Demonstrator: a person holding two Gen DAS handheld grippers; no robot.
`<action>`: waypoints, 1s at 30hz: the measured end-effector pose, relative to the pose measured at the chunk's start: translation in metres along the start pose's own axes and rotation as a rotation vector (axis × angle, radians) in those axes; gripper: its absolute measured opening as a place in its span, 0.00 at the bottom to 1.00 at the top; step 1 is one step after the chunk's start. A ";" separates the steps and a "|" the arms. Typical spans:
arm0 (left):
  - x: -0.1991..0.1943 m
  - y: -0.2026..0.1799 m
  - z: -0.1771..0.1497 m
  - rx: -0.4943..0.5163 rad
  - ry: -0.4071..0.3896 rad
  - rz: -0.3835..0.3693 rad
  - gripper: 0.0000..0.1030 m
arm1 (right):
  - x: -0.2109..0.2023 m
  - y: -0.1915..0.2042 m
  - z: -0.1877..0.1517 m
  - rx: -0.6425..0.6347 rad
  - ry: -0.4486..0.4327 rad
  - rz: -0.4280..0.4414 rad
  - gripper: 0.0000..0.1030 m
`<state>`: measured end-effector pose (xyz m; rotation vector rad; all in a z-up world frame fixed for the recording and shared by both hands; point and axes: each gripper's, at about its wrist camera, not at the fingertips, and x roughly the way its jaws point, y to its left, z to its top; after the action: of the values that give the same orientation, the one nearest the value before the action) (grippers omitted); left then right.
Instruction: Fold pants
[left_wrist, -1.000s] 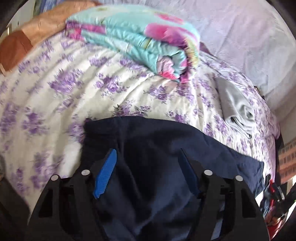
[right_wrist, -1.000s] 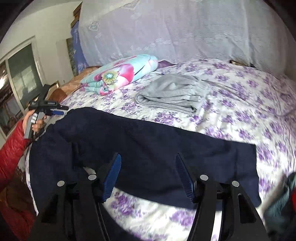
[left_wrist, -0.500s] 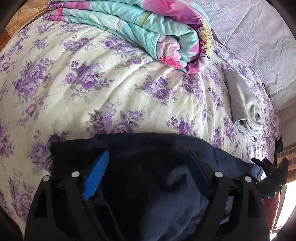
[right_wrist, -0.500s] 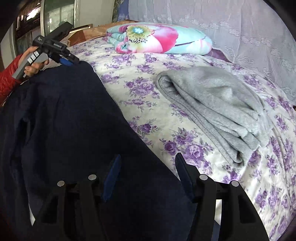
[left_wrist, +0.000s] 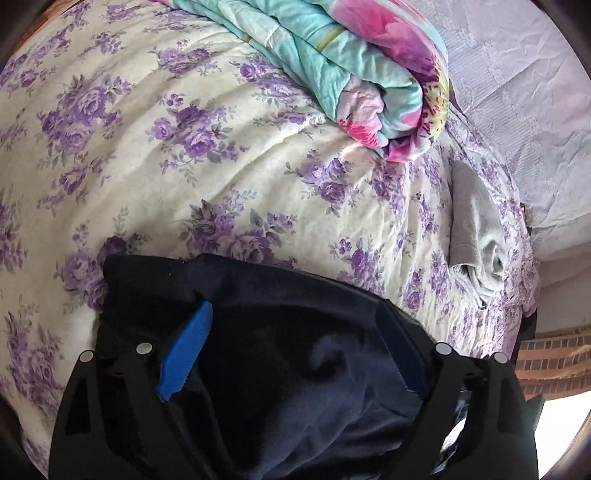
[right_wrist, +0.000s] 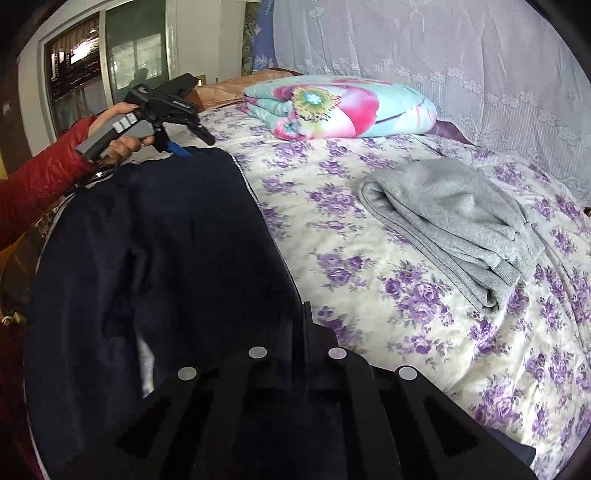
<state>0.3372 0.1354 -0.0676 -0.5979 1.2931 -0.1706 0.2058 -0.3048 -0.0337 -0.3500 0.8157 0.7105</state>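
Note:
Dark navy pants lie stretched along the near side of the bed. My right gripper is shut, its fingers pinched together on the pants' edge by the flowered sheet. At the far end, in the right wrist view, a hand in a red sleeve holds my left gripper over the cloth. In the left wrist view, that left gripper stands wide open. The pants bulge loosely between its blue pads, and neither pad presses on them.
A folded grey garment lies on the purple-flowered bedsheet, right of the pants. A rolled turquoise and pink quilt sits at the head of the bed. A lace curtain hangs behind it, and a window is at the left.
My right gripper's jaws have closed on the pants' edge after swinging over the cloth. The left gripper's jaws have widened, and it has shifted a little towards the quilt.

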 end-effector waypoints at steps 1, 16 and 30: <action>-0.001 0.003 0.002 -0.033 0.007 -0.020 0.85 | -0.003 0.006 0.000 -0.005 -0.005 0.006 0.04; 0.013 0.002 0.007 -0.136 0.043 0.100 0.55 | -0.032 0.040 -0.033 0.072 -0.025 0.002 0.02; -0.069 0.007 -0.044 -0.045 -0.155 -0.058 0.04 | -0.049 0.045 -0.034 0.128 -0.048 -0.078 0.02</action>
<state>0.2746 0.1575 -0.0194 -0.6743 1.1330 -0.1401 0.1328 -0.3123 -0.0193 -0.2474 0.7933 0.5888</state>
